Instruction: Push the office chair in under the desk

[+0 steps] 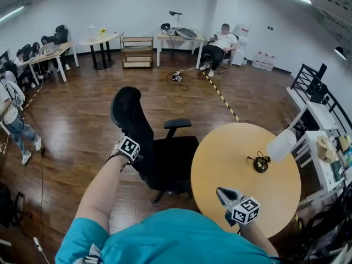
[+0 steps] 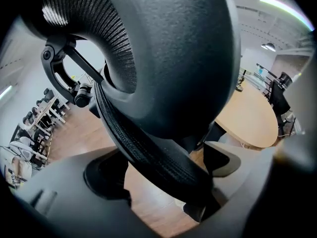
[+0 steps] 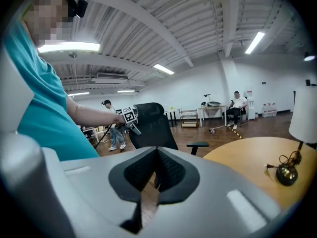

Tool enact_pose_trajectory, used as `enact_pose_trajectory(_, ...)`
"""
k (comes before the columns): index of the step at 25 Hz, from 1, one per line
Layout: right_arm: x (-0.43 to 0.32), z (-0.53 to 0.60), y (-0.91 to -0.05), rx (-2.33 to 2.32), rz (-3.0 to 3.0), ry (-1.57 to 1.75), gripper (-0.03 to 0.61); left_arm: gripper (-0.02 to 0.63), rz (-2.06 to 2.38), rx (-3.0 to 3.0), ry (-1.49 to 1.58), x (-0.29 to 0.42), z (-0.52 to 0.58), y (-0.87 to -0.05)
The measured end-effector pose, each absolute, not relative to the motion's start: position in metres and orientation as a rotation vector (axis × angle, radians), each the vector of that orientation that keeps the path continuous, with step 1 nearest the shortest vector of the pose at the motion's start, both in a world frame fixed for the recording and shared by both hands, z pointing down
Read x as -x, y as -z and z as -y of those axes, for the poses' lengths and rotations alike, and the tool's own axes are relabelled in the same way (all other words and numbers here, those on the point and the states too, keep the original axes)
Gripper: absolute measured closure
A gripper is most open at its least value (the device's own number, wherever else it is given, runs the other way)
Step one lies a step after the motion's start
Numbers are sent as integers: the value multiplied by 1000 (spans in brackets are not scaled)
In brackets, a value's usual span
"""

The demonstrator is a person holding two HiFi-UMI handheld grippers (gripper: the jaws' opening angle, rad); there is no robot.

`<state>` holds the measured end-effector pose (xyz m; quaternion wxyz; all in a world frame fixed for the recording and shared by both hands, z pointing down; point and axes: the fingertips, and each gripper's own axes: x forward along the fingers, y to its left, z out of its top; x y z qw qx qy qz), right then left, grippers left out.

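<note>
A black office chair [image 1: 165,158] with a tall back and headrest [image 1: 126,108] stands left of the round wooden table [image 1: 231,164], its seat edge at the tabletop's rim. My left gripper [image 1: 137,155] is at the rear edge of the chair back. In the left gripper view the back's stitched rim [image 2: 148,148] runs between the jaws of the left gripper [image 2: 166,170], which are shut on it. My right gripper [image 1: 222,193] hovers over the near part of the tabletop, shut and empty. The right gripper [image 3: 157,178] faces the chair [image 3: 154,128].
A small lamp [image 1: 262,163] with a white shade [image 1: 281,144] stands on the table. A white rack [image 1: 324,147] is at the right. A seated person [image 1: 223,44], desks, a low shelf [image 1: 137,51] and a floor cable [image 1: 176,77] are at the back. Another person [image 1: 14,120] stands at the left.
</note>
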<state>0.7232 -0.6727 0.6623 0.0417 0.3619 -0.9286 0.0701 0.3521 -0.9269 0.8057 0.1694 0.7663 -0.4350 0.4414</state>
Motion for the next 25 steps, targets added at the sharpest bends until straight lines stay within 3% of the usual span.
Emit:
enact_pose_trajectory(19,-754,634,-670,-1202,2817,-230,578,32,1195,-2125,-1173,-431,915,-807)
enact_pose_trajectory(25,-757,626,-670,-1239,2802,-236,578,32,1252,-2146,-1204,-423,937,-810)
